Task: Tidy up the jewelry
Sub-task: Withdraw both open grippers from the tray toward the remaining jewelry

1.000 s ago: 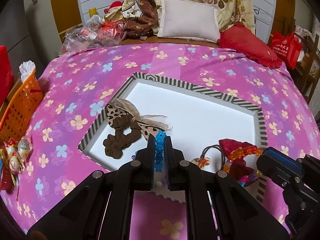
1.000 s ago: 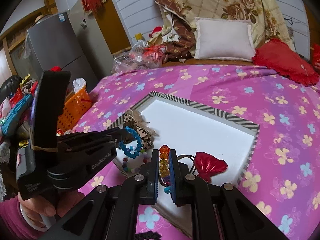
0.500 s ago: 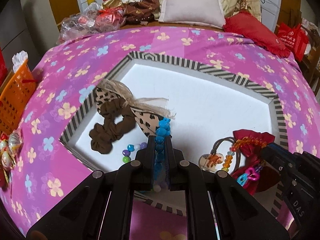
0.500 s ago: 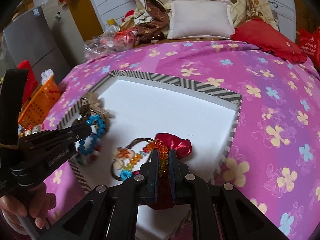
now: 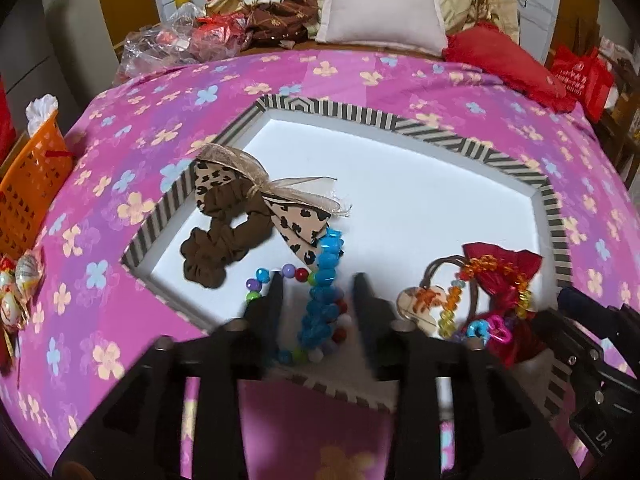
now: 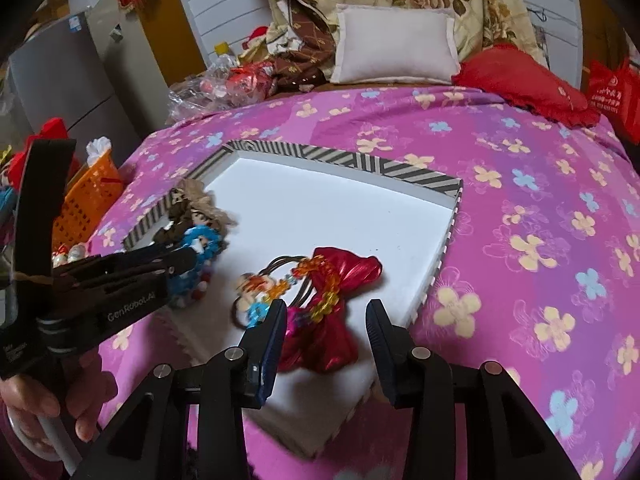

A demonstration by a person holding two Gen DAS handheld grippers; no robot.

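Left wrist view: your left gripper (image 5: 316, 296) is opening, the blue bead bracelet (image 5: 322, 292) loose between its jaws in the striped tray (image 5: 552, 216), scrunchie (image 5: 224, 240) ahead-left; no legible writing. Right wrist view: your right gripper (image 6: 326, 330) is opening, the orange bead bracelet (image 6: 320, 284) on the red bow (image 6: 336, 304) just ahead; the placing looks nearly done; "GenRobot.AI" marks the left gripper.

My bed's pink floral sheet (image 5: 380, 76) carries the striped-rim tray (image 5: 436, 130) mid-frame, with pillows (image 5: 380, 12) along the top.
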